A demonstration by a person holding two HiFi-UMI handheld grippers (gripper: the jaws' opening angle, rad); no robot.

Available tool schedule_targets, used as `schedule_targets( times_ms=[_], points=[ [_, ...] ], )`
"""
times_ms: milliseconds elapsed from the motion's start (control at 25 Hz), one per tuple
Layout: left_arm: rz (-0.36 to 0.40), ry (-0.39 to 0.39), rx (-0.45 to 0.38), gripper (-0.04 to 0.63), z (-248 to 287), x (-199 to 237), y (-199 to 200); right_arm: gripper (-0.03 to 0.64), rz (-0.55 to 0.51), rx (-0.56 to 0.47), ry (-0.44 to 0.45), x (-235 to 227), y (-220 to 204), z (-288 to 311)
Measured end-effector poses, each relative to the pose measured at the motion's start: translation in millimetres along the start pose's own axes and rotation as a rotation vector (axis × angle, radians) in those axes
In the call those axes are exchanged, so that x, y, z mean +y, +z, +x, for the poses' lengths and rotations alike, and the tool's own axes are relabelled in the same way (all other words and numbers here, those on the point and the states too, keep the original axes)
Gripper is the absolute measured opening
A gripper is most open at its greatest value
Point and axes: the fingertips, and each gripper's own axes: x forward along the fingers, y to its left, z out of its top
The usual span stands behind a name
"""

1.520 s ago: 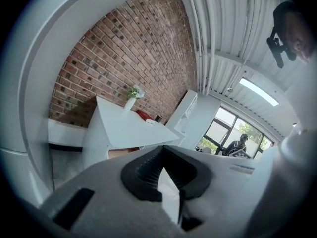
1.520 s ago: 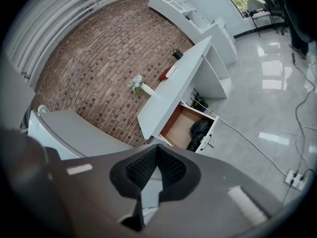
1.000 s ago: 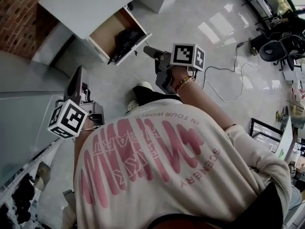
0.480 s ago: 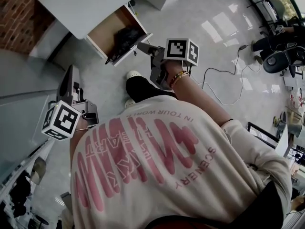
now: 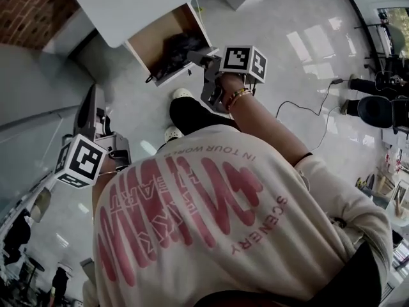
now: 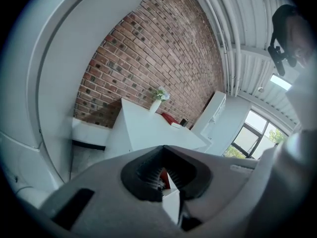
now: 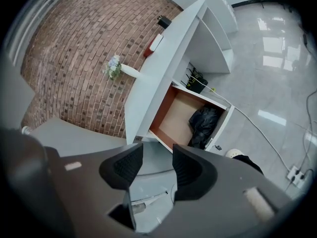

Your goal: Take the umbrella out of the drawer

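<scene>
A person seen from above leans toward a white desk (image 5: 140, 5) with one drawer (image 5: 150, 43) pulled open. The right gripper (image 5: 199, 57) hangs just above the drawer's front edge. Its jaws have just been opening and now stand moderately apart with nothing between them. The left gripper (image 5: 93, 94) is held back at the person's side, well apart from the drawer, its jaws together and holding nothing.

The drawer holds a single thing: the umbrella (image 5: 182, 47), a dark, crumpled bundle at the front end, against the front panel. The rest of the wooden floor is bare.

The reach looks nearly done. The next move probably calls for lowering the jaws over the bundle's thickest part (loose cloth alone may slip), closing firmly, then lifting clear of the front panel.
</scene>
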Motion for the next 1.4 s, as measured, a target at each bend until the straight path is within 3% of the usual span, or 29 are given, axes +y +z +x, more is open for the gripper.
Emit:
schedule_targets(
  times_ms=[320,800,1400],
  points=[
    [-0.043,0.134,-0.017,0.008,12.1,18.8,3.7,0.213,0.022,0.106,-0.091,-35.9,22.0,53.7],
    [-0.094,0.311,0.008,0.008,18.7,64.6,6.3,0.232,0.111,0.161,-0.309,-102.0,39.9,147.4],
    [-0.118,0.413,0.074,0.008,18.9,88.3,-11.6,0.289,0.247,0.122,-0.497,-157.9,49.1,193.6]
  ],
)
